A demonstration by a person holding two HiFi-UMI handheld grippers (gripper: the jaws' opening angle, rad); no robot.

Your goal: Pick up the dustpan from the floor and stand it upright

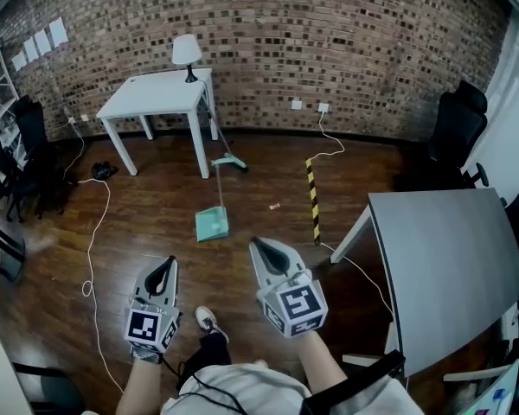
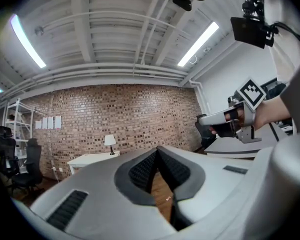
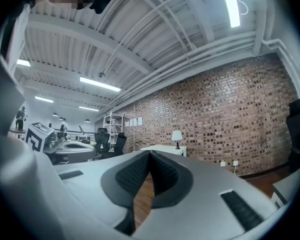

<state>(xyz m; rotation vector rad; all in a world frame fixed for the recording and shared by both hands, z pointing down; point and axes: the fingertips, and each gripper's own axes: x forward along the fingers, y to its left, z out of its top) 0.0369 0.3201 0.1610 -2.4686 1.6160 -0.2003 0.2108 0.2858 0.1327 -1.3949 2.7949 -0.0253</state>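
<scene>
Dark wood-plank floor (image 1: 156,223), brick wall behind. Two grey two-jaw grippers are held level above the floor's near edge. Left gripper (image 1: 165,262) and right gripper (image 1: 257,243) are each clenched on nothing, probably because nothing is within reach yet. One mint-green plastic dustpan (image 1: 212,224) lies flat mid-floor ahead of them, long handle pointing toward the wall; not yet picked up. One green broom (image 1: 230,163) beyond it, stick seemingly leaned on one white square table (image 1: 156,93), likely parked there. One white lamp (image 1: 187,52) near the table's far right corner.

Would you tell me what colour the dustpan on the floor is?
The long-handled plastic dustpan is mint green, clearest in the head view.
</scene>
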